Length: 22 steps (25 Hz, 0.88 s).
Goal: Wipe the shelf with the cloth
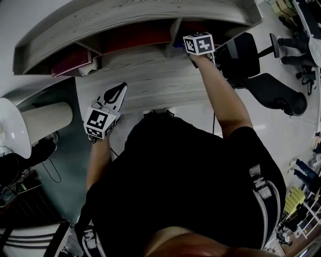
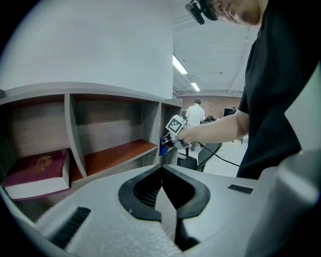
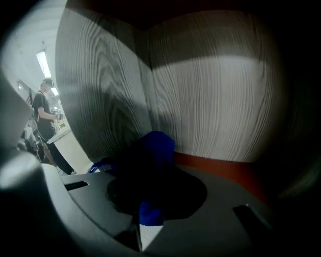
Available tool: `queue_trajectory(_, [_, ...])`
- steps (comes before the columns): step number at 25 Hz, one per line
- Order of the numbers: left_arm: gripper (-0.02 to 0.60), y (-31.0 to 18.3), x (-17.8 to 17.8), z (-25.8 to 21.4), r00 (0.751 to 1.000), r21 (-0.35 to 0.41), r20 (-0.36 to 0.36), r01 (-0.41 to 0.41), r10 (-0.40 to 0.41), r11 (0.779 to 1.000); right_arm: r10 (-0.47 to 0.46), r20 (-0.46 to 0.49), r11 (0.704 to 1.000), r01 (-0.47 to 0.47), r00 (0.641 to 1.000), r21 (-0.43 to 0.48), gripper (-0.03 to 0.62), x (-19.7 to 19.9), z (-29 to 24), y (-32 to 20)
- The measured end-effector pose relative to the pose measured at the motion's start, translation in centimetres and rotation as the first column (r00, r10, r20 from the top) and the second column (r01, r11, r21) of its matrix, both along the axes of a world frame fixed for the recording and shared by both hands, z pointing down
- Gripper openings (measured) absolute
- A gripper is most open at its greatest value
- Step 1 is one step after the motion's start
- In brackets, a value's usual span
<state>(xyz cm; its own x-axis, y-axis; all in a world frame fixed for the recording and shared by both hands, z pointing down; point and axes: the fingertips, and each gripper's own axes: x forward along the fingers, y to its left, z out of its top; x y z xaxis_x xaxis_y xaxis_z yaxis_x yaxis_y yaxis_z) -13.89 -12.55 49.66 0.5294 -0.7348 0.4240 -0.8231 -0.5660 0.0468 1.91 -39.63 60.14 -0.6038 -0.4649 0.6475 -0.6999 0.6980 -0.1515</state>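
The grey wood shelf (image 1: 135,15) has several compartments with red-brown floors. My right gripper (image 1: 198,44) reaches into the rightmost compartment, shut on a blue cloth (image 3: 157,148). The cloth sits by the corner where the grey side wall meets the back wall, over the red-brown floor (image 3: 228,169). In the left gripper view the right gripper (image 2: 170,140) and the blue cloth (image 2: 164,147) show at the compartment's mouth. My left gripper (image 1: 119,91) hangs over the desk in front of the shelf, shut on nothing, its jaws touching (image 2: 161,169).
A dark red book (image 2: 37,173) lies in the left compartment. The grey wood desk top (image 1: 150,80) runs below the shelf. A black office chair (image 1: 261,75) stands to the right and a white rounded object (image 1: 12,125) at the left. People stand far off in the room.
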Motion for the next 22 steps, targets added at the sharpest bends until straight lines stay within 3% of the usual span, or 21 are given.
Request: queue_trajectory(22, [0.017, -0.3, -1.1, 0.2, 1.0, 0.0, -0.011, 0.013, -0.013, 1.0, -0.015, -0.058, 1.0, 0.013, 0.998, -0.028, 0.057, -1.0, 1.5, -1.6])
